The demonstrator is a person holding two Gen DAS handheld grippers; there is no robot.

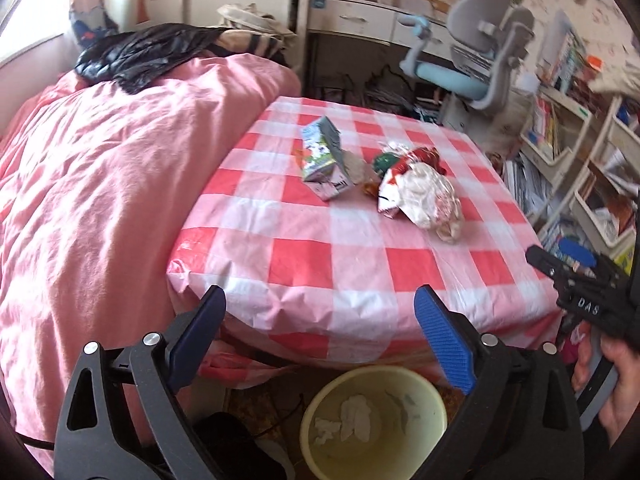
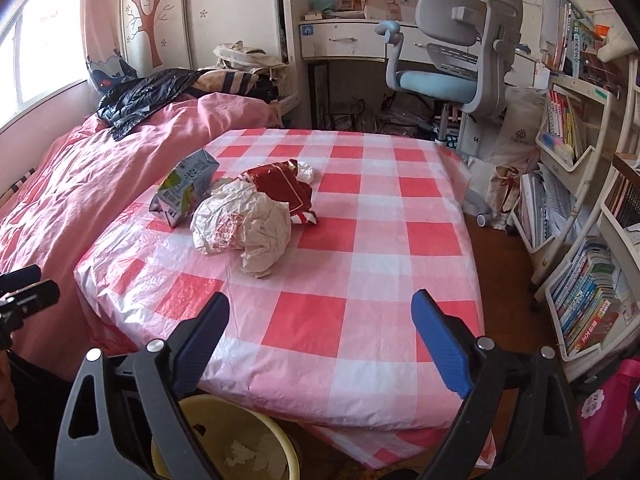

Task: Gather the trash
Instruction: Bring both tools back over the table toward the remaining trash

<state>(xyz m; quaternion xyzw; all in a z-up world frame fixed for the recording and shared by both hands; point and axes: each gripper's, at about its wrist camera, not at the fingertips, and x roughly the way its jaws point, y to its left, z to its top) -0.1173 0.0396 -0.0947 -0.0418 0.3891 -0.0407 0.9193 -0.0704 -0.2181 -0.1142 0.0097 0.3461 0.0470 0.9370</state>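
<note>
— What is seen nearest the cameras?

— A yellow bin (image 1: 374,420) is seen on the floor, just below the near edge of the table (image 1: 320,264), with white crumpled paper (image 1: 352,418) lying in its bottom. The left gripper (image 1: 320,320) is held above the bin with its jaws spread wide and nothing between them.

— And the other gripper?

— The right gripper (image 2: 320,320) is likewise spread wide and empty, held over the near edge of the table; the bin (image 2: 224,440) is partly seen under its left finger.

— Where is the trash found?

— Toward the far side of the table, on the checked cloth. A milk carton (image 1: 326,160) is laid on its side, on the bed side of the table. Just beside it a crumpled white wrapper (image 2: 244,228) is piled, touching a red foil wrapper (image 2: 280,190) behind it. Whether carton and wrappers touch cannot be told.

— What stands around the table?

— A pink quilt (image 1: 100,184) is spread left of the table, a desk chair (image 2: 456,40) is seen beyond it, and bookshelves (image 2: 580,200) are placed to its right.
</note>
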